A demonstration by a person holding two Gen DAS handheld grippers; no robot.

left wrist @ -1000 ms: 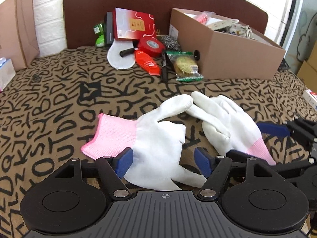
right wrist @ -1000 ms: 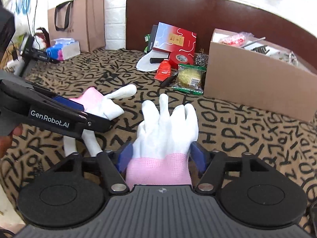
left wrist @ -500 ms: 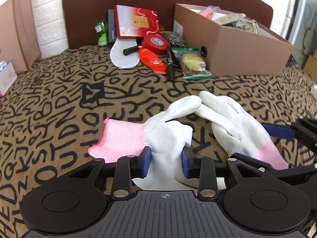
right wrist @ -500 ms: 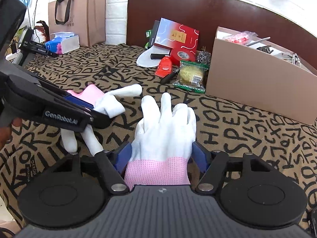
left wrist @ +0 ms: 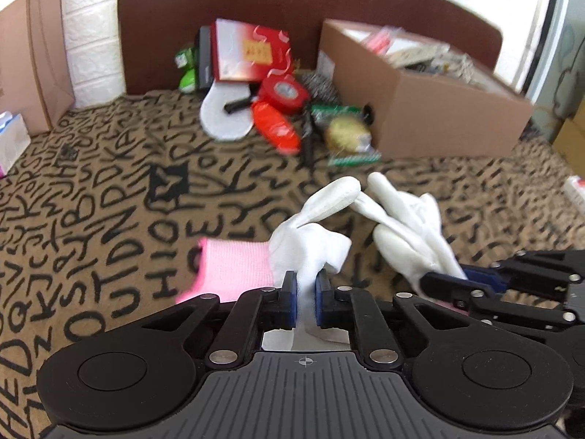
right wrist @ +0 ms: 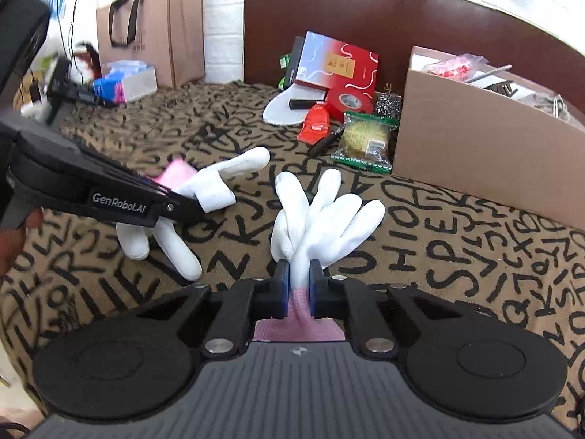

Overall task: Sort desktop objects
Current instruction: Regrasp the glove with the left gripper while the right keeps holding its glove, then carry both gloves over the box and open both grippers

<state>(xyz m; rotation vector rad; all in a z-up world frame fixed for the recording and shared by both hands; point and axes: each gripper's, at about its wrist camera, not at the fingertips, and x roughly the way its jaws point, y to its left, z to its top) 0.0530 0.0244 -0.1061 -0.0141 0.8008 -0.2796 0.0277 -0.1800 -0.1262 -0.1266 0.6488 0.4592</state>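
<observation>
Two white gloves with pink cuffs lie on the patterned cloth. My left gripper [left wrist: 305,294] is shut on the left glove [left wrist: 310,245], pinching its palm; its pink cuff [left wrist: 234,270] sticks out to the left. My right gripper [right wrist: 299,285] is shut on the right glove [right wrist: 329,226] near its pink cuff, and the white fingers fan out ahead. The right glove also shows in the left wrist view [left wrist: 409,226], and the left glove in the right wrist view [right wrist: 215,186], held by the left gripper [right wrist: 190,203].
An open cardboard box [left wrist: 431,117] [right wrist: 482,139] full of items stands at the back right. By the brown headboard lie a red booklet [left wrist: 252,51], red tape roll [left wrist: 283,91], red packet [left wrist: 276,128], white insole [left wrist: 223,113], green snack packet [right wrist: 367,139] and black pen [right wrist: 325,142]. A paper bag [right wrist: 153,33] and tissue pack [right wrist: 124,80] stand far left.
Both grippers have closed: the left from open to pinching the left glove's palm, the right from open to pinching the right glove at the cuff. Both gloves are bunched up.
</observation>
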